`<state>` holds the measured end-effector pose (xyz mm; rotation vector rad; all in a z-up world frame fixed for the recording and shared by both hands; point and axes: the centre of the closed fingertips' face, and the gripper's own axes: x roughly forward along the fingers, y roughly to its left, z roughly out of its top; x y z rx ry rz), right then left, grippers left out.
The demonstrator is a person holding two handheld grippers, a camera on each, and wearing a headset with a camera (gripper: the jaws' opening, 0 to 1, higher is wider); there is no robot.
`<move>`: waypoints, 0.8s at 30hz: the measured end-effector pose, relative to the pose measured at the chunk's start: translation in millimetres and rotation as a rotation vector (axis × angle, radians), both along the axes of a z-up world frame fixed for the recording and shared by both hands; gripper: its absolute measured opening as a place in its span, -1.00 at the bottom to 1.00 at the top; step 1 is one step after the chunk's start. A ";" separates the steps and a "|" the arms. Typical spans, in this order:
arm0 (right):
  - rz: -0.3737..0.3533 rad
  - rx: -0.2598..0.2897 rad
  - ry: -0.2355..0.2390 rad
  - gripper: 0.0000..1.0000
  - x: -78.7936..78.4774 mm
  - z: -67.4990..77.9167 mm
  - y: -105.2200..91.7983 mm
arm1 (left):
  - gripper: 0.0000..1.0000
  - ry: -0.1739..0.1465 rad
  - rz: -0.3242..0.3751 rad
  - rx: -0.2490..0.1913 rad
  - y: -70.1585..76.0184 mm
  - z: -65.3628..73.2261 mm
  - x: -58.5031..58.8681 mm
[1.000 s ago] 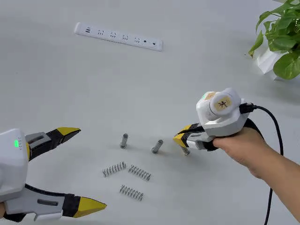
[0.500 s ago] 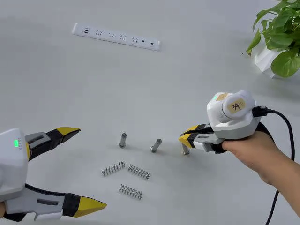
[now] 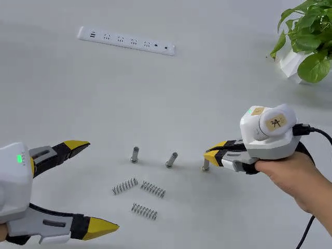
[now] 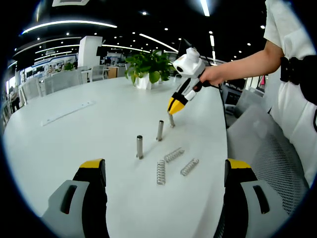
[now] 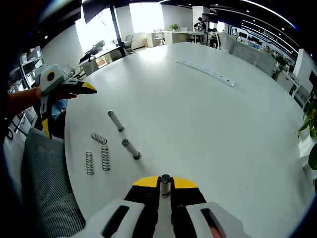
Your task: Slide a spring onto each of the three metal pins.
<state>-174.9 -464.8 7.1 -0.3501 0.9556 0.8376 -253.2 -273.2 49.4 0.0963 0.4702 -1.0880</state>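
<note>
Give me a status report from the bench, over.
Left gripper open. Right gripper shut on end pin. Three springs loose, none fitted. Nothing in the way.

The pale surface (image 3: 207,88) carries a white power strip (image 3: 126,41) at the far left and a potted plant (image 3: 306,39) at the far right. Nearer, three metal pins stand in a row: left pin (image 3: 135,154), middle pin (image 3: 171,160), right pin (image 3: 206,165). Nearer still lie three springs: left spring (image 3: 125,185), middle spring (image 3: 153,189), near spring (image 3: 144,211).
</note>
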 end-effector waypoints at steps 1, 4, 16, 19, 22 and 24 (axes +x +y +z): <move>-0.001 0.000 -0.002 -0.91 -0.2 0.1 -0.7 | 0.98 0.000 -0.001 0.002 0.0 -0.3 -0.1; -0.009 0.004 -0.006 -0.91 -1.5 0.8 -2.6 | 0.98 -0.001 -0.005 0.006 -0.5 -0.3 -0.6; -0.026 0.018 -0.006 -0.91 -7.1 1.2 -6.2 | 0.98 0.000 -0.012 0.010 -3.1 0.1 -0.7; -0.024 0.018 -0.003 -0.91 -8.8 1.1 -6.4 | 0.98 -0.002 -0.015 0.009 -3.8 0.7 -0.5; -0.026 0.020 -0.003 -0.91 -9.9 1.1 -6.6 | 0.98 -0.002 -0.019 0.011 -4.5 0.9 -0.4; -0.027 0.021 -0.002 -0.91 -10.1 1.1 -7.0 | 0.98 0.000 -0.018 0.010 -4.6 0.9 -0.1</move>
